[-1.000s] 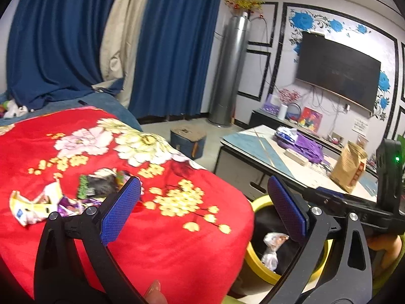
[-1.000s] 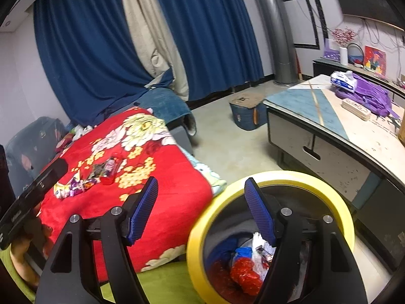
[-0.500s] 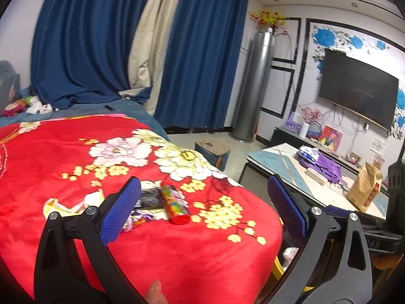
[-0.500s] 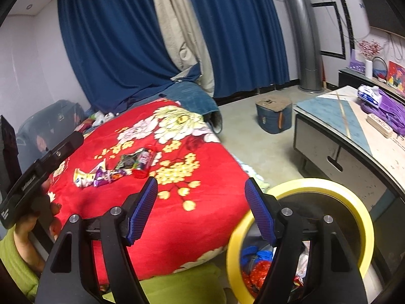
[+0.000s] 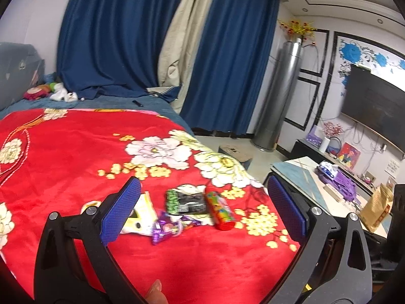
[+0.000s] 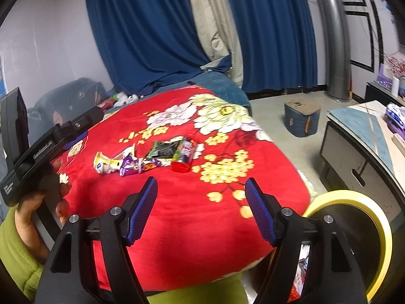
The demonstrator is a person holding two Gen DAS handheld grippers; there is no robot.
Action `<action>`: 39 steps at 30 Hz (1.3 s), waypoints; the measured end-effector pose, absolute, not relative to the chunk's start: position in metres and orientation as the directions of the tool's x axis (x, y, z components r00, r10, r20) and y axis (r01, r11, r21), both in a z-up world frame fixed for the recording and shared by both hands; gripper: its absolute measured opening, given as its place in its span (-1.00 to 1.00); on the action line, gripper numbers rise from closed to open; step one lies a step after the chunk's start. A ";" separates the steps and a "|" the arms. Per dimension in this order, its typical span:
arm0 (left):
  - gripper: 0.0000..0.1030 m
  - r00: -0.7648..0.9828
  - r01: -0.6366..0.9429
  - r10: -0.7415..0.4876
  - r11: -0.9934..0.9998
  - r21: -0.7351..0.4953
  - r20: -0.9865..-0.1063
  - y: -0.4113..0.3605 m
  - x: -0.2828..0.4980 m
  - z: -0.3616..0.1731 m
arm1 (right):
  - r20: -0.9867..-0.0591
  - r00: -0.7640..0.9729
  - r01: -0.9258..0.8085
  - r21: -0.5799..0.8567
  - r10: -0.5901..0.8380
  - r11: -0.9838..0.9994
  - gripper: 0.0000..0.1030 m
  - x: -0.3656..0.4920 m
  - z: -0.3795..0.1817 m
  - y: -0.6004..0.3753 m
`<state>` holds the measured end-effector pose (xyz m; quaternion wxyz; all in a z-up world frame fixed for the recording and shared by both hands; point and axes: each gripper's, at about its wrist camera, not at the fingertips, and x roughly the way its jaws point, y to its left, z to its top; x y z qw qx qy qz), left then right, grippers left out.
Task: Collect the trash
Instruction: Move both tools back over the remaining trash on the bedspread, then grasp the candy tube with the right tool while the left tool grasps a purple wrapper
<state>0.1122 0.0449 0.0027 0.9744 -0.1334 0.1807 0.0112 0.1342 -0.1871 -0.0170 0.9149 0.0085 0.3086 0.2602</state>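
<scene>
Several pieces of trash lie together on the red flowered blanket (image 5: pixel 63 157): a red candy tube (image 5: pixel 219 210), a black and green wrapper (image 5: pixel 186 202), a purple wrapper (image 5: pixel 169 225) and a white and yellow wrapper (image 5: pixel 138 217). The right wrist view shows the same tube (image 6: pixel 183 155), purple wrapper (image 6: pixel 138 164) and white wrapper (image 6: pixel 107 163). My left gripper (image 5: pixel 202 210) is open and empty, just short of the pile. My right gripper (image 6: pixel 201 210) is open and empty over the blanket's near edge. The yellow-rimmed bin (image 6: pixel 354 228) stands at the lower right.
A low table (image 5: pixel 314 179) with a purple bag (image 5: pixel 339 179) and a brown paper bag (image 5: pixel 377 207) stands right of the bed. A blue box (image 6: pixel 301 121) sits on the floor. Blue curtains (image 5: pixel 121 38) hang behind. Toys (image 5: pixel 48 92) lie at the bed's far end.
Both grippers have swung from the bin toward the bed. The trash pile now lies between my left fingers, and the bin has slid to the right edge of the right wrist view.
</scene>
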 end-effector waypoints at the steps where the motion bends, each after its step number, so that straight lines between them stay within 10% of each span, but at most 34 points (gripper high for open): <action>1: 0.78 0.933 -0.078 -0.021 0.963 -0.258 -0.360 0.047 0.113 0.002 | -0.563 0.669 -0.478 0.175 0.486 0.861 0.34 0.135 -0.018 -0.183; 16: 0.78 0.889 -0.123 -0.001 0.963 -0.241 -0.457 0.096 0.117 -0.012 | -0.589 0.642 -0.531 0.120 0.491 0.839 0.34 0.169 -0.030 -0.125; 27: -0.17 0.816 -0.003 -0.169 0.955 -0.297 -0.552 0.096 0.136 -0.035 | -0.668 0.558 -0.529 0.171 0.493 0.831 0.12 0.224 -0.060 -0.103; 39: -0.29 0.760 0.024 -0.217 0.951 -0.307 -0.613 0.086 0.150 -0.055 | -0.709 0.489 -0.531 0.219 0.507 0.819 -0.02 0.249 -0.083 -0.083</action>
